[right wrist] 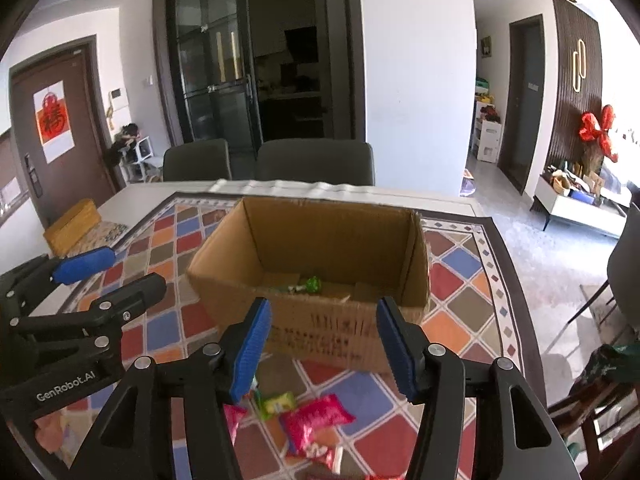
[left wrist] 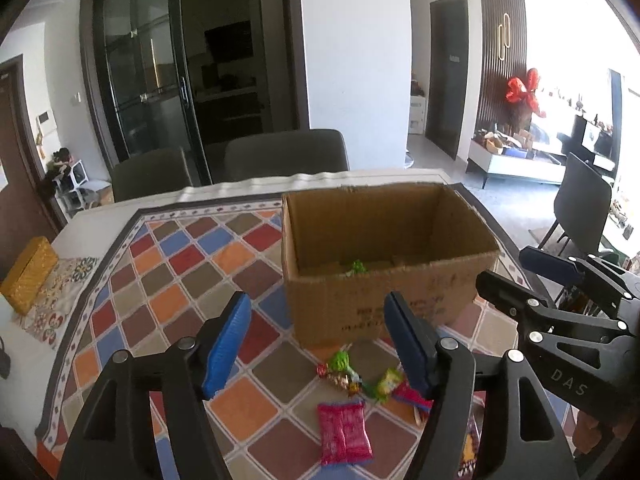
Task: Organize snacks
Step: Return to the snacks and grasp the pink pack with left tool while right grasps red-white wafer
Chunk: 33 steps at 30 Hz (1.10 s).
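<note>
An open cardboard box (left wrist: pixel 384 300) (right wrist: pixel 320 320) stands on the patterned tablecloth with a green-wrapped snack (left wrist: pixel 356 267) (right wrist: pixel 311 283) inside. In front of it lie loose snacks: a pink packet (left wrist: pixel 343 432) (right wrist: pixel 316 420), green and yellow candies (left wrist: pixel 340 362) (right wrist: pixel 279 402) and a foil candy (left wrist: pixel 340 380). My left gripper (left wrist: pixel 318 340) is open and empty above these snacks. My right gripper (right wrist: pixel 324 344) is open and empty, hovering just before the box. Each gripper shows at the edge of the other's view.
The checked tablecloth (left wrist: pixel 180 272) covers a white table. A yellow box (left wrist: pixel 28 272) (right wrist: pixel 72 224) sits at the left edge. Two grey chairs (left wrist: pixel 286 154) (right wrist: pixel 316 160) stand behind the table. Another chair (left wrist: pixel 584 208) is to the right.
</note>
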Motion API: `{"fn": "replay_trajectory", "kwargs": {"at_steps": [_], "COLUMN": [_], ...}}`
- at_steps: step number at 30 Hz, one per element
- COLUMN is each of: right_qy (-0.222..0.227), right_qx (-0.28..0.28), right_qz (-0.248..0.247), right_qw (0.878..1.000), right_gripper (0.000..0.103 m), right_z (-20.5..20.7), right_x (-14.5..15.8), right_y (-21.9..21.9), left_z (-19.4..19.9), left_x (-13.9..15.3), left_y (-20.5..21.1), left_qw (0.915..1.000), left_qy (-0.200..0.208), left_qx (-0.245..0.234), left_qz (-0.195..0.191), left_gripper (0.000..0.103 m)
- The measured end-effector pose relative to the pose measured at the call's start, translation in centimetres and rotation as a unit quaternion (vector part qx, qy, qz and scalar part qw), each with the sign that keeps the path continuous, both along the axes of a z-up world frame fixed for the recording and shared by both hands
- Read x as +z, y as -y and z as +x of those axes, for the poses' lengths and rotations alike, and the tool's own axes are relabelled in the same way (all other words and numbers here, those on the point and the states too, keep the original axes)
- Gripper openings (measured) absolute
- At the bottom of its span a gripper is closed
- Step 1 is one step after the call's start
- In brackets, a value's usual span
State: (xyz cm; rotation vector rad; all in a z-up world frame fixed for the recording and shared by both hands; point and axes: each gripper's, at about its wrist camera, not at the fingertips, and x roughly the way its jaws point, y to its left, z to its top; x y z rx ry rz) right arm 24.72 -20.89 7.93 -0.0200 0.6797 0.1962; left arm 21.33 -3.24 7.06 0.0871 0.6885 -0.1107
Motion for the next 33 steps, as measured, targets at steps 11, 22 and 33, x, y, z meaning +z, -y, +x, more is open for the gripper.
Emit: {"fn": "replay_trajectory", "kwargs": {"at_steps": [11,22,33], "right_qy": [-0.031,-0.089,-0.146], "right_qx": [-0.004,0.0,0.005], "right_qz": [-0.011,-0.023,-0.03], "right_qw": [0.999,0.996,0.989], "right_gripper": [0.065,0.065,0.065], "right_z": [-3.6,-5.2,-4.9], "right_x": [-3.3,-8.1,-12.6], "right_y": [0.1,-0.3,-0.7], "left_z": [-3.1,-4.2,-3.5], "left_x": [-3.9,-9.3,-13.7], "left_y": [-0.5,-0.9,-0.7], "left_qw": [0.9991,0.9949,0.9896], "left_qy": [-0.042,-0.101,-0.143], "left_qx": [0.004,-0.002,-0.018], "left_qz": [-0.008,-0.006,-0.003], "left_gripper": [0.076,0.078,0.078]}}
